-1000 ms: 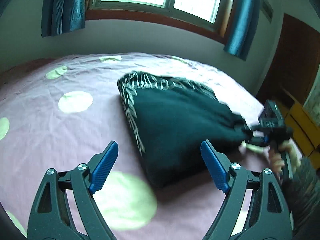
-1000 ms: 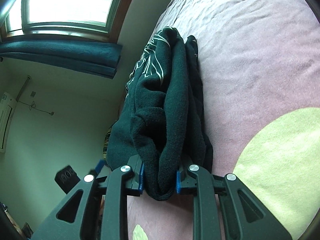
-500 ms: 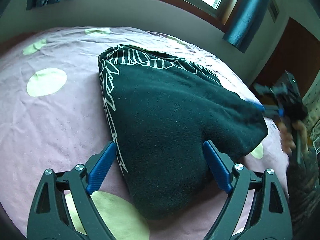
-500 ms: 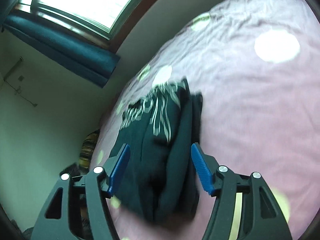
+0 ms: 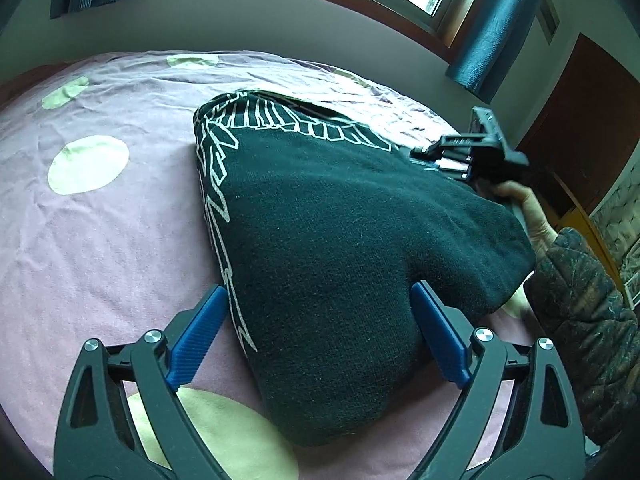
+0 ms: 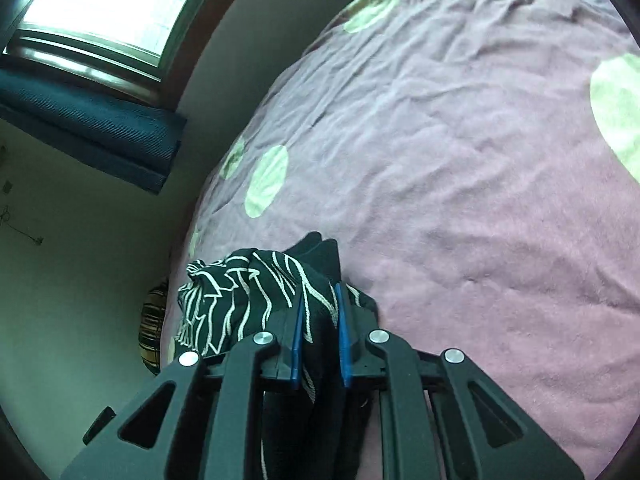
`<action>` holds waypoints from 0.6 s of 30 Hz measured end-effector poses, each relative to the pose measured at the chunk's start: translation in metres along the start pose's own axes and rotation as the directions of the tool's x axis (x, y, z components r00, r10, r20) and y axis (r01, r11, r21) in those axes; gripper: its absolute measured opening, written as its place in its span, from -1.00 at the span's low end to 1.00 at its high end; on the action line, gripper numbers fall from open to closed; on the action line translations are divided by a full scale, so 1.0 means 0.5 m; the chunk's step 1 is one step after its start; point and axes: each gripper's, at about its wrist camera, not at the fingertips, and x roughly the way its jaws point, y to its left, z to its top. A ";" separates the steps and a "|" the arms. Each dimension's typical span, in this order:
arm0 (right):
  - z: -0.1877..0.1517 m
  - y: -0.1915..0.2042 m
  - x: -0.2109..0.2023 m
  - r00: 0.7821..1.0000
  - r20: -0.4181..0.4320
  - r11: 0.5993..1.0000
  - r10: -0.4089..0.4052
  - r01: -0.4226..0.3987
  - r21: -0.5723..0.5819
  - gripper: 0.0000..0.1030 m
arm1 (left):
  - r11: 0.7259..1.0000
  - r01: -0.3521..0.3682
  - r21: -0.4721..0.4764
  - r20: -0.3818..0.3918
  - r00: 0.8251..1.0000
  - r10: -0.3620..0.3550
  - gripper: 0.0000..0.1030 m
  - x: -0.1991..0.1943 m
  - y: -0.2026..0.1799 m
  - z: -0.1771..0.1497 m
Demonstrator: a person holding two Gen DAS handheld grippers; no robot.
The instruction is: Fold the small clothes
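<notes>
A black knitted garment (image 5: 340, 220) with white line patterning lies folded on the pink bed sheet (image 5: 100, 240). My left gripper (image 5: 316, 332) straddles its near corner, blue pads (image 5: 196, 336) on either side of the cloth. Its jaws are opening and do not clamp the cloth. In the right wrist view my right gripper (image 6: 320, 332) is closing, with the garment's patterned edge (image 6: 240, 296) pinched between its pads. The left wrist view shows that right gripper (image 5: 436, 158) at the garment's far right side.
The sheet (image 6: 460, 200) has pale green dots and spreads wide to the left and beyond the garment. A person's hand and quilted sleeve (image 5: 580, 300) are at the right. A window with blue curtains (image 5: 488, 20) and a brown door (image 5: 580, 100) lie behind the bed.
My right gripper let go of the garment's plain corner, opened, moved along to the patterned edge and shut on it. My left gripper came closer and lower, now astride the near corner.
</notes>
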 end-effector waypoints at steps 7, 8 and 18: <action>-0.011 -0.041 0.011 0.996 0.021 0.994 0.088 -0.089 0.057 -0.73 | 1.000 0.004 -0.001 0.008 1.000 -0.004 0.81 -0.001 0.003 -0.003; -0.011 -0.039 0.010 0.996 0.023 0.995 0.088 -0.089 0.054 -0.73 | 1.000 0.004 -0.002 0.009 1.000 -0.004 0.82 -0.002 0.004 -0.002; -0.015 -0.052 -0.005 0.995 0.031 0.993 0.091 -0.093 0.074 -0.72 | 0.999 0.026 -0.033 0.000 1.000 -0.026 0.86 0.005 0.017 -0.003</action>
